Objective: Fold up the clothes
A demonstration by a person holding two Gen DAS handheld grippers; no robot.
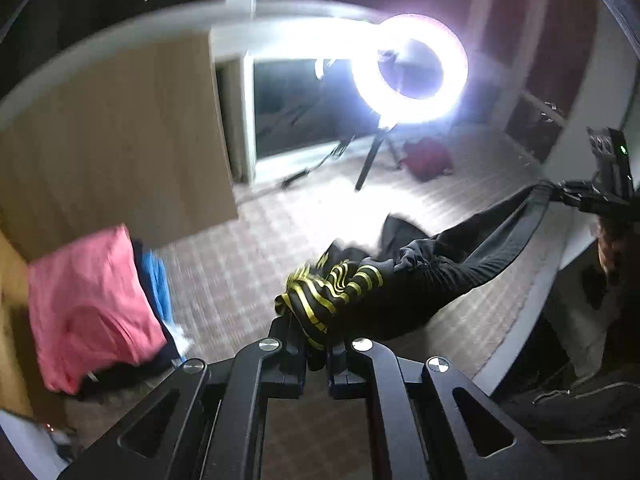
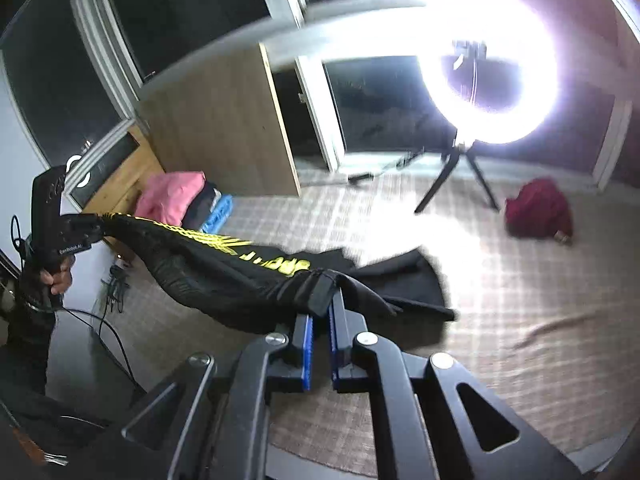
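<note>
The left gripper [image 1: 316,344] has its jaws clenched on the yellow-striped end of a black garment [image 1: 400,292], the cloth bunched right at the fingertips. The right gripper [image 2: 320,312] is clamped likewise on a plain black edge of the same garment, blue pads [image 2: 308,352] showing on the inner faces of its fingers. Between the two the garment hangs stretched in the air like a sagging band, yellow lettering along it, while its loose end trails down onto the checked floor covering [image 2: 520,300] ahead of the right jaws. A hand [image 2: 60,276] grips the left gripper's handle, seen off to the left of the right jaws.

Farther out, left of both jaws, a pink cloth [image 1: 88,312] lies on top of dark and blue ones, a pile beside a wooden cabinet [image 1: 116,140]. Well ahead stands a glaring ring light [image 2: 492,68] on a tripod, and just right of its legs a red heap [image 2: 538,210] on the floor. Dark windows [image 2: 384,104] lie behind.
</note>
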